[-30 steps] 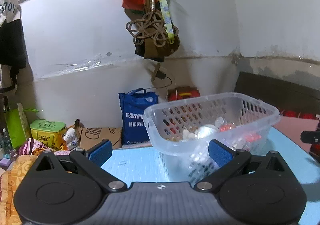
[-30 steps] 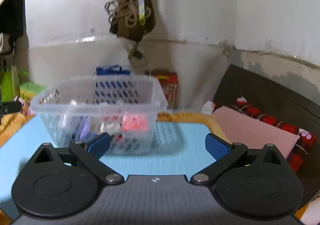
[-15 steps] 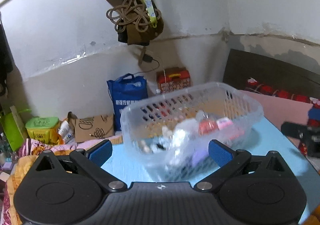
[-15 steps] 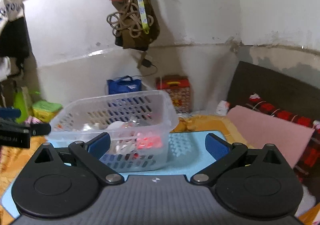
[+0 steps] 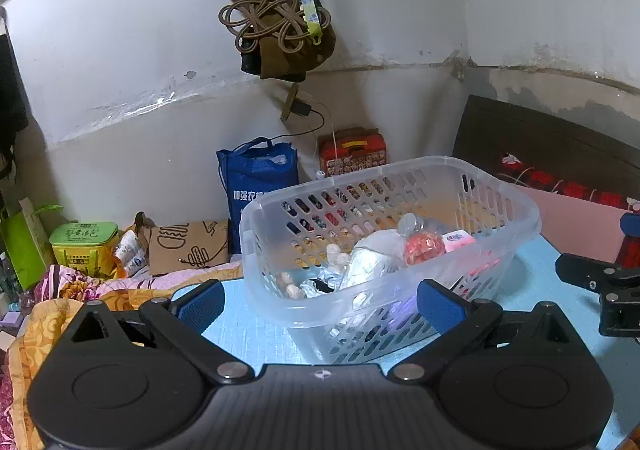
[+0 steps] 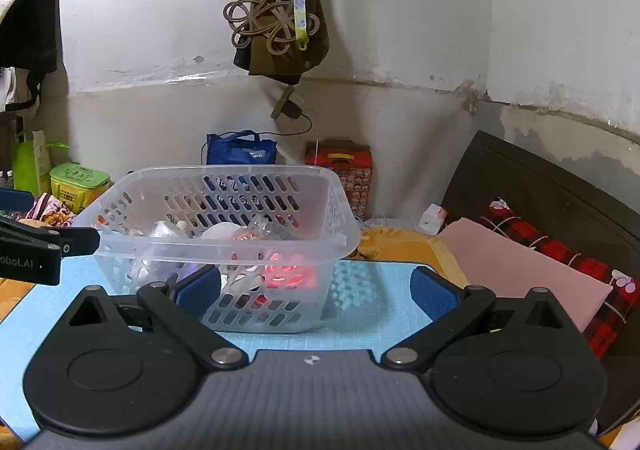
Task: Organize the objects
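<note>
A clear plastic basket (image 5: 516,226) with slotted walls stands on a light blue mat (image 5: 240,330). It holds several small items, among them a red round packet (image 5: 424,248) and white wrapped things. It also shows in the right wrist view (image 6: 336,210). My left gripper (image 5: 320,304) is open and empty, just in front of the basket's near wall. My right gripper (image 6: 314,290) is open and empty, in front of the basket's right end. Each gripper shows at the edge of the other's view.
The mat (image 6: 380,314) lies on a bed with a pink cloth (image 6: 516,270) and a dark headboard (image 6: 552,186) to the right. A blue bag (image 5: 260,186), a red box (image 5: 354,150), a cardboard piece (image 5: 188,246) and a green tin (image 5: 84,242) line the wall.
Both grippers have risen and tilted, so I look more down into the basket. The left view has swung right, bringing the basket nearer its centre. Both grippers stay open.
</note>
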Available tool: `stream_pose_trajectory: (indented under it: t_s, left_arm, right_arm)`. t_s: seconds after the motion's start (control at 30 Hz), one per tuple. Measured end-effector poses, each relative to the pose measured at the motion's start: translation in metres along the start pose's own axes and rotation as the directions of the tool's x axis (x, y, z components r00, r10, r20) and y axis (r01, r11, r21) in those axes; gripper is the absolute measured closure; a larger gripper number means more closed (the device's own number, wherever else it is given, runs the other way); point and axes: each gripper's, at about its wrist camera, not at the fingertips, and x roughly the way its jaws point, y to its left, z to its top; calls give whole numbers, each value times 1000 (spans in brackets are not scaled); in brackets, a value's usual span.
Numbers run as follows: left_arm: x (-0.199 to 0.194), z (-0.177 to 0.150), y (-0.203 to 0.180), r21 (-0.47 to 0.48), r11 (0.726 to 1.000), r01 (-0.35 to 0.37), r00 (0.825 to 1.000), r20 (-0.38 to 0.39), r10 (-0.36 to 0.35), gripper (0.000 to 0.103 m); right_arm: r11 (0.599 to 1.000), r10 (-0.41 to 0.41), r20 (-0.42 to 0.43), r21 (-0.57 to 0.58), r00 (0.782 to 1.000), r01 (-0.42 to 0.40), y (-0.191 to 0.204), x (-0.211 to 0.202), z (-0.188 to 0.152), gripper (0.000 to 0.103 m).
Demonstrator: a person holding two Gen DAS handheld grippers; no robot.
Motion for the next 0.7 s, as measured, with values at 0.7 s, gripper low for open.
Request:
stream_pose_trajectory:
  t_s: [0.7]
  left_arm:
    - [3, -7, -1, -2, 1000, 9, 1000, 9, -9, 0]
  right_arm:
    - [999, 11, -34, 49, 999, -10, -10, 6, -1, 0]
